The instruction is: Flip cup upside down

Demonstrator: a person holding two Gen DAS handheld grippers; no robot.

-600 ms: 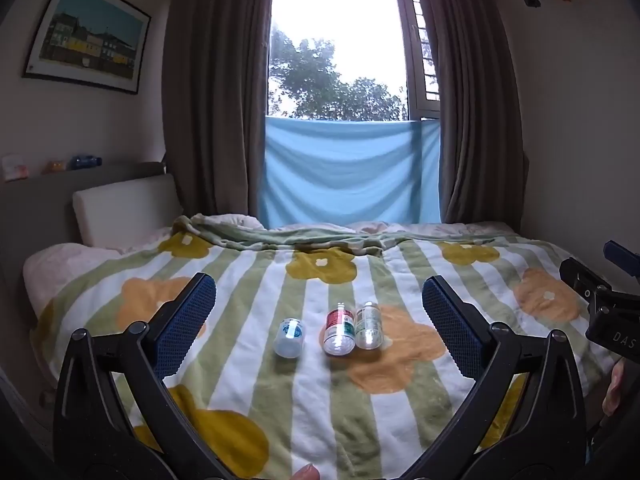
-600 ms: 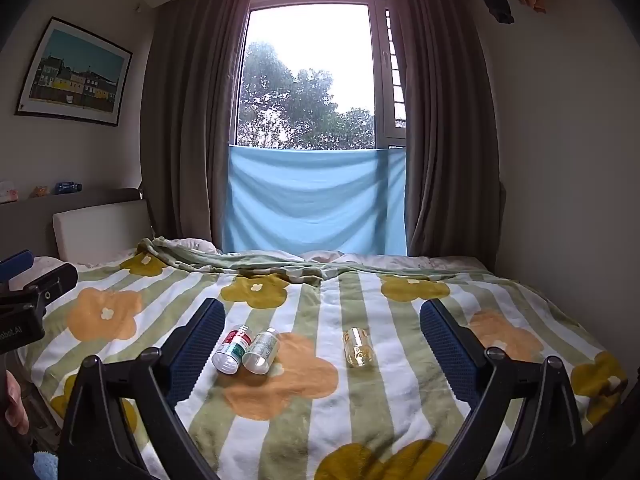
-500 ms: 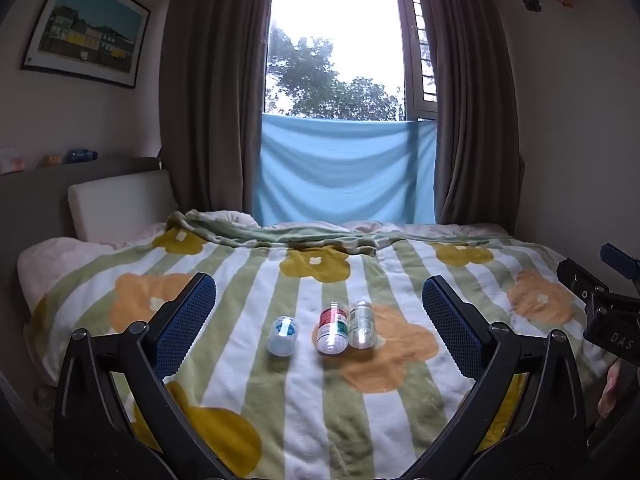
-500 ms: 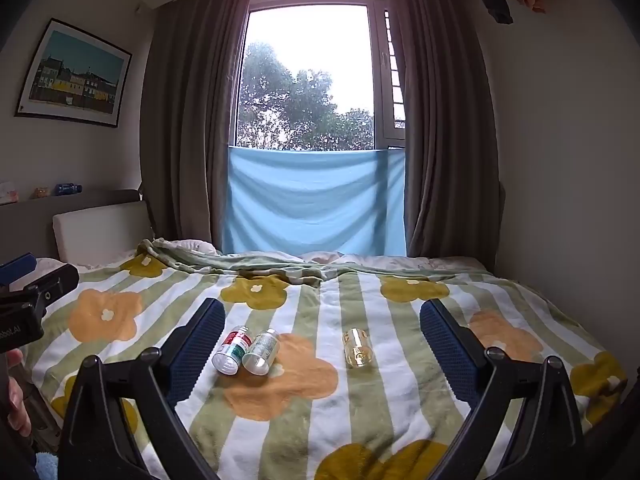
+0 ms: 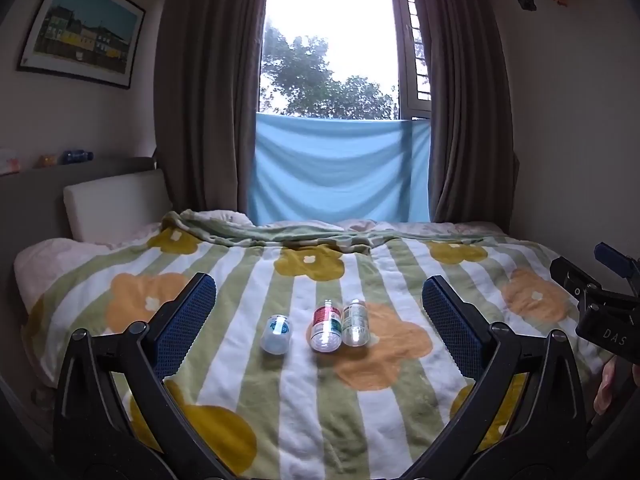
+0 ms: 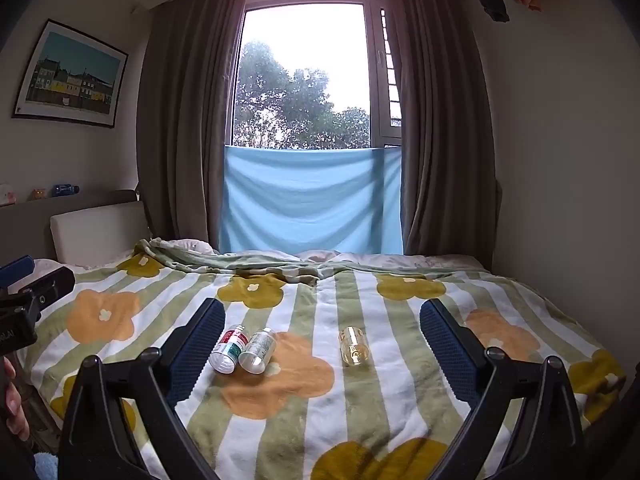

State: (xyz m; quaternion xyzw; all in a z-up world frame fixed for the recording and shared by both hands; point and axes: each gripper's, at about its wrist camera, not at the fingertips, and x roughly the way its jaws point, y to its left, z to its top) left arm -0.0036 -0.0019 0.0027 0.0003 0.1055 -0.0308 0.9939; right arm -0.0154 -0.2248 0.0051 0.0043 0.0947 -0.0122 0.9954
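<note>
Several small cups lie on their sides on the flowered blanket (image 5: 360, 412). In the left wrist view a clear cup with a blue mark (image 5: 275, 334) lies left of a red-and-green labelled cup (image 5: 326, 330) and a clear cup (image 5: 355, 323) that touch each other. In the right wrist view the labelled cup (image 6: 228, 348) and the clear cup (image 6: 257, 351) lie at the left, and a yellowish clear cup (image 6: 353, 346) lies alone in the middle. My left gripper (image 5: 318, 312) is open and empty, short of the cups. My right gripper (image 6: 322, 336) is open and empty above the blanket.
The bed fills the room up to a curtained window with a blue cloth (image 6: 312, 200). A white headboard cushion (image 5: 116, 200) and a shelf stand at the left. The right wall (image 6: 560, 200) runs along the bed. The other gripper shows at each view's edge (image 5: 600, 304).
The left wrist camera has tilted slightly, so the cups sit a little lower and more to the left in its view. The right gripper has barely moved. Both stay open.
</note>
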